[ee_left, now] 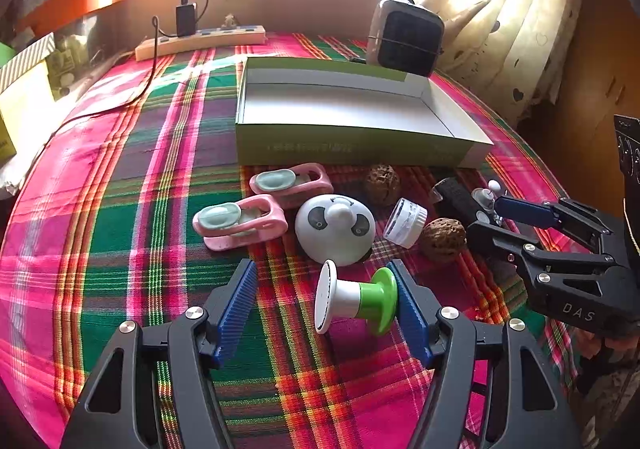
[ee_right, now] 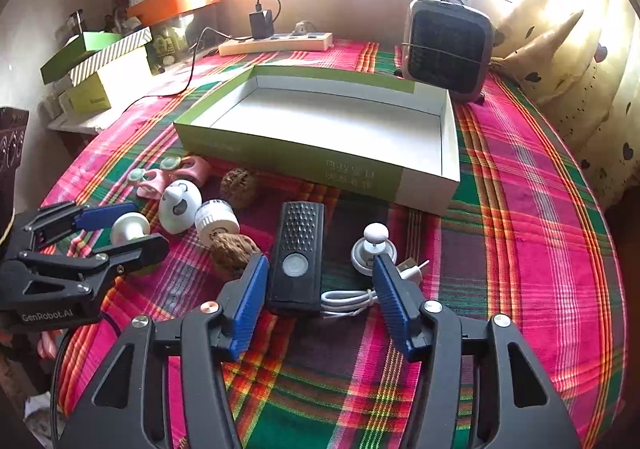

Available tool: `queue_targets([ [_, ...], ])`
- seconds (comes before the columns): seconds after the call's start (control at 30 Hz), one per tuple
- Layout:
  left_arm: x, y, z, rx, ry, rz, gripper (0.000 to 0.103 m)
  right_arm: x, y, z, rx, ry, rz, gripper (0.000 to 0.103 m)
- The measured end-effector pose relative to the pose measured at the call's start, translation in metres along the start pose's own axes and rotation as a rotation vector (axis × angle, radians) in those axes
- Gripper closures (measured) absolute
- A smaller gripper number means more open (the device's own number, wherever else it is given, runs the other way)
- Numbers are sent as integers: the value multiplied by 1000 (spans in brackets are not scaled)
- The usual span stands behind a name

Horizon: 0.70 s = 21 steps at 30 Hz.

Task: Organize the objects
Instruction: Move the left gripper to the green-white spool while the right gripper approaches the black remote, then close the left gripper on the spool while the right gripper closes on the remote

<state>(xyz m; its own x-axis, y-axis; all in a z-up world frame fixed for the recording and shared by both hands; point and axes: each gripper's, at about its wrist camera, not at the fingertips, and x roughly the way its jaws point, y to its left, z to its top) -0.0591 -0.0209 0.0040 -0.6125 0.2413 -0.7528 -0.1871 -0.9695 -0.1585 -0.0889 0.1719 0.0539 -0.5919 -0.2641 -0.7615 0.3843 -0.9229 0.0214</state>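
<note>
Currently right gripper (ee_right: 320,289) half-open astride black remote (ee_right: 298,257), near green box (ee_right: 320,165); rigid, probably light, grip long sides. Left gripper (ee_left: 326,303) wide around green-white spool (ee_left: 354,299).

Both wrist cameras look steeply down, close over the plaid table (ee_left: 120,209), sharing the green box (ee_right: 280,153).
</note>
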Motion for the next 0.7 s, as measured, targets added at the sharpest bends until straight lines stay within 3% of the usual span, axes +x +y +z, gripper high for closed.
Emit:
queue_targets([
  [0.43, 0, -2, 1, 24, 12, 13, 37, 8, 9, 6, -34, 21, 21, 54],
  [0.5, 0, -1, 0, 18, 11, 8, 37, 9, 9, 6, -30, 22, 46, 59],
  [0.7, -1, 0, 1, 15, 12, 7, 37, 16, 3, 7, -6, 52, 51, 61],
])
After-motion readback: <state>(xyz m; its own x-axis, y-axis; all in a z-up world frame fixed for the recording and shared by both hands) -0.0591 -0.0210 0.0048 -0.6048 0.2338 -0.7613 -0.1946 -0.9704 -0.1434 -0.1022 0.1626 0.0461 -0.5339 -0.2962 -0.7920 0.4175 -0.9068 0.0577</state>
